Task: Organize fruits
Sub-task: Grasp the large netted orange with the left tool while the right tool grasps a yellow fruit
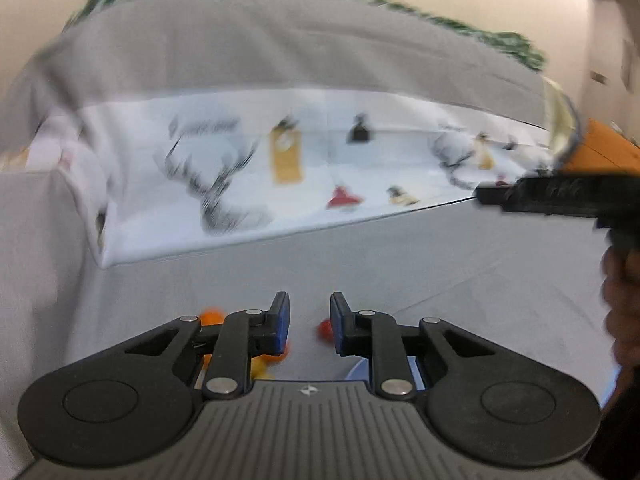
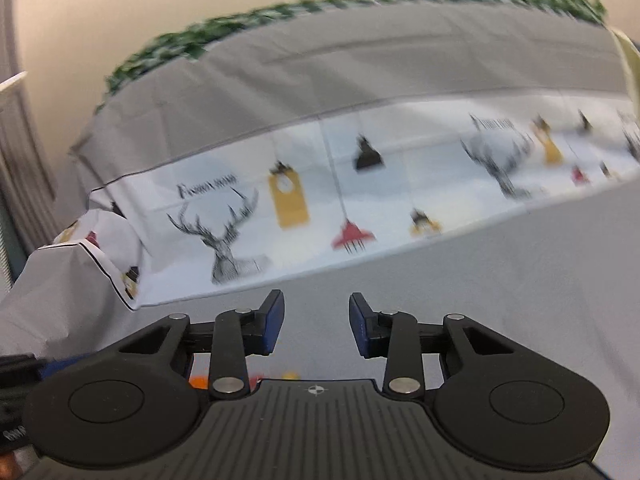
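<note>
In the left wrist view my left gripper [image 1: 309, 308] is open and empty above a grey cloth. Small fruits lie low behind its fingers: an orange one [image 1: 211, 316], a red one [image 1: 325, 329] and a yellow one [image 1: 258, 367], mostly hidden. The edge of a pale blue plate [image 1: 358, 369] peeks out below the right finger. In the right wrist view my right gripper [image 2: 317, 314] is open and empty over the grey cloth. Bits of orange fruit [image 2: 199, 382] and yellow fruit [image 2: 290, 376] show just above its body. Both views are blurred.
A grey tablecloth [image 2: 500, 280] covers the table, with a white printed band of deer and lamps [image 2: 280, 208] behind. Green foliage [image 2: 240, 24] runs along the back. The other gripper [image 1: 560, 196] and a hand show at the right of the left wrist view.
</note>
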The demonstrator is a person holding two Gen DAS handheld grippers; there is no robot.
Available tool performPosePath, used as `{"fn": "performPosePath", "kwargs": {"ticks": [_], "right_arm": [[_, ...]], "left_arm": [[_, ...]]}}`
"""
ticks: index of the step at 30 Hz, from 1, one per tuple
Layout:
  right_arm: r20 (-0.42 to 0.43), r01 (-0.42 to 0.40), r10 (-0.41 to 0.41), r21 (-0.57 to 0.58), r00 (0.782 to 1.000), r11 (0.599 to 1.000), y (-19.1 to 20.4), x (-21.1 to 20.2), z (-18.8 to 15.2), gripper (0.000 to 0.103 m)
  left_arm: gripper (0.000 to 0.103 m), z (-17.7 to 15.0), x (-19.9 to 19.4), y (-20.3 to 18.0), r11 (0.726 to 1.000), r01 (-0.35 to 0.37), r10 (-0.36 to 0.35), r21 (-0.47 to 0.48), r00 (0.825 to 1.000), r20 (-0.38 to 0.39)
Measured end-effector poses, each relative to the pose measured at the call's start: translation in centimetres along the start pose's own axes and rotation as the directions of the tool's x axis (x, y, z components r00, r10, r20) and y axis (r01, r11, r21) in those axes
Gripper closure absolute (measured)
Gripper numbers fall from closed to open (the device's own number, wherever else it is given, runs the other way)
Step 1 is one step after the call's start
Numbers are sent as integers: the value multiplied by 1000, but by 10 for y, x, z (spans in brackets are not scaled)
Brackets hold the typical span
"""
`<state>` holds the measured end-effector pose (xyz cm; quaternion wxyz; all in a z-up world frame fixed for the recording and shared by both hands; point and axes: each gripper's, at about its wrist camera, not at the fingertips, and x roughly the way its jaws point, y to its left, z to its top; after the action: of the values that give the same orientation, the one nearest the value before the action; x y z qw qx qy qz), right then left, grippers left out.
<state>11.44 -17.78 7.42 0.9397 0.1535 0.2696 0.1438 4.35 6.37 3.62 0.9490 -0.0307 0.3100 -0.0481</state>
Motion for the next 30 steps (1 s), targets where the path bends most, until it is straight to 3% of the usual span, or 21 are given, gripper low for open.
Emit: {"fn": "performPosePath", "kwargs": {"ticks": [3, 7, 11, 14, 22, 24, 30], "right_arm": [[-51, -41, 39, -31, 998, 999, -1, 32, -4, 65], [-158, -52, 52, 4, 986, 999, -2, 64, -15, 66], [-180, -52, 50, -10, 982, 999, -1, 83, -15, 68], [-235, -54, 58, 24, 970, 998, -10, 102, -18, 72], [-406, -92, 101, 42, 908, 995, -6, 153, -42, 71], [-428, -87, 90, 25, 900, 996, -2, 162, -47, 70], [-478, -74, 82, 36, 874, 997, -3, 183, -58, 64]], "left_arm": [[79, 0, 18, 18, 994, -44, 37, -105, 997, -69], [79, 1, 33, 46, 966, -13, -17, -260, 993, -114], [79, -6, 48, 78, 908, -54, -31, -416, 980, -195], [79, -10, 53, 92, 870, -62, -51, -489, 975, -214], [73, -21, 66, 106, 824, -122, -46, -553, 959, -281], [67, -23, 71, 107, 817, -143, -40, -559, 952, -303], [63, -29, 82, 110, 810, -173, -40, -561, 938, -346]]}}
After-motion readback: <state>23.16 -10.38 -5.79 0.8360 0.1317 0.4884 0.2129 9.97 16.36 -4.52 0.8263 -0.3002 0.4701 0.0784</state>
